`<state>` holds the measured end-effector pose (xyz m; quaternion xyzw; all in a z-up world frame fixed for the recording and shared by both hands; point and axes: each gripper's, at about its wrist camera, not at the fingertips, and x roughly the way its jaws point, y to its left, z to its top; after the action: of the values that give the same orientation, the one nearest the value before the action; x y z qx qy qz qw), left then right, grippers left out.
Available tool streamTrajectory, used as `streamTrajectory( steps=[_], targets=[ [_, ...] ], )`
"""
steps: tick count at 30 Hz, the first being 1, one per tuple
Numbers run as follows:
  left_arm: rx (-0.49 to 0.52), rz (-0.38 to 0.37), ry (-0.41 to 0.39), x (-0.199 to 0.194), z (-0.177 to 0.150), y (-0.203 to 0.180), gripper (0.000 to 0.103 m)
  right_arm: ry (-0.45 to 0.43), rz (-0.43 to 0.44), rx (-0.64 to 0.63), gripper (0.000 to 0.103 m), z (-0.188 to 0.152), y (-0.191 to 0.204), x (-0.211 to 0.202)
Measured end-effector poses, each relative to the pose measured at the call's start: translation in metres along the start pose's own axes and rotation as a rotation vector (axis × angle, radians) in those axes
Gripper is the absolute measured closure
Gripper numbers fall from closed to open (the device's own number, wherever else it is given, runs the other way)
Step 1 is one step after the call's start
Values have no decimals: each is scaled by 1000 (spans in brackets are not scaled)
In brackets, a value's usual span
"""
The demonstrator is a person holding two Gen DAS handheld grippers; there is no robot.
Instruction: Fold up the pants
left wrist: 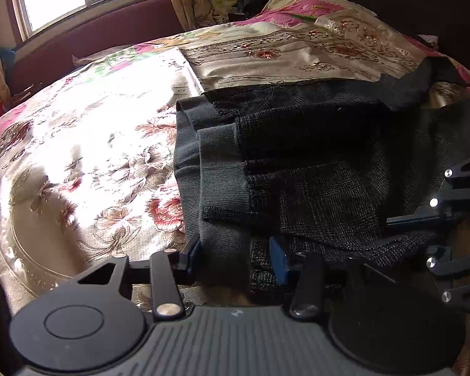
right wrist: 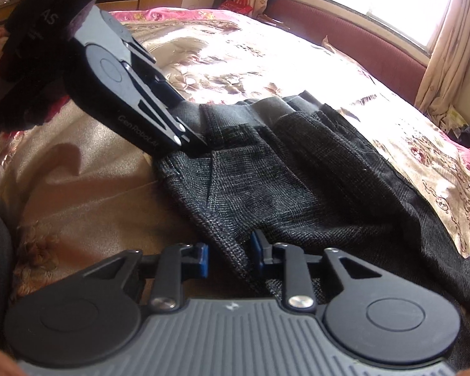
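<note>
Dark grey woven pants lie bunched on the bed, filling the middle and right of the left wrist view, with the ribbed grey waistband turned toward the sunlit floral bedspread at the left.

The left hand-held gripper sits at the bottom centre of its own view. Its blue-padded fingers stand moderately apart with a fold of the waistband and the dark cloth between them; whether the pads press the cloth cannot be told. In the right wrist view the same tool comes in from the upper left, held by a black-gloved hand, its tip buried in the cloth at the waistband.

The right hand-held gripper is at the bottom centre of its view. Its fingers are partly open, a ridge of the grey fabric running up between them. The right pad touches the cloth; the left pad appears just beside it.
</note>
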<state>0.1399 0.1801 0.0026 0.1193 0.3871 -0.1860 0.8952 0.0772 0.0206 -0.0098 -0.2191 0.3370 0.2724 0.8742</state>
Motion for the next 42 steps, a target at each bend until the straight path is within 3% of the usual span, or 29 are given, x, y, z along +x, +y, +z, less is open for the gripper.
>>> streamTrajectory(
  steps=[3, 6, 8, 12, 17, 21, 23, 29, 32, 34, 39, 42],
  targets=[
    [-30, -22, -9, -14, 0, 4, 61, 6, 25, 27, 87, 2, 5, -8],
    [-32, -4, 0, -31, -9, 8, 65, 1, 74, 24, 90, 5, 17, -17],
    [-20, 54, 32, -41, -21, 13, 81, -2, 111, 15, 90, 7, 29, -21],
    [-109, 65, 62, -62, -44, 34, 81, -15, 179, 7, 91, 8, 51, -25],
    [-56, 147, 72, -67, -47, 24, 78, -3, 185, -17, 89, 8, 72, -19],
    [-44, 195, 39, -77, -37, 11, 76, -43, 208, 95, 85, 5, 49, -39],
    [-24, 220, 28, -85, -31, 4, 76, -73, 196, 149, 78, -3, 30, -57],
    [32, 266, 2, -94, -8, -28, 75, -82, 5, 340, 62, -57, -54, -114],
    [40, 269, 7, -92, 3, -47, 75, -89, -31, 426, 64, -88, -93, -140],
    [49, 243, -16, -93, 12, -65, 75, -91, -141, 449, 64, -104, -116, -157],
    [39, 73, -75, -67, 42, -129, 74, -13, -425, 644, 64, -162, -197, -175],
    [65, -58, -95, -37, 60, -178, 74, 14, -568, 854, 64, -216, -248, -188]
  ],
)
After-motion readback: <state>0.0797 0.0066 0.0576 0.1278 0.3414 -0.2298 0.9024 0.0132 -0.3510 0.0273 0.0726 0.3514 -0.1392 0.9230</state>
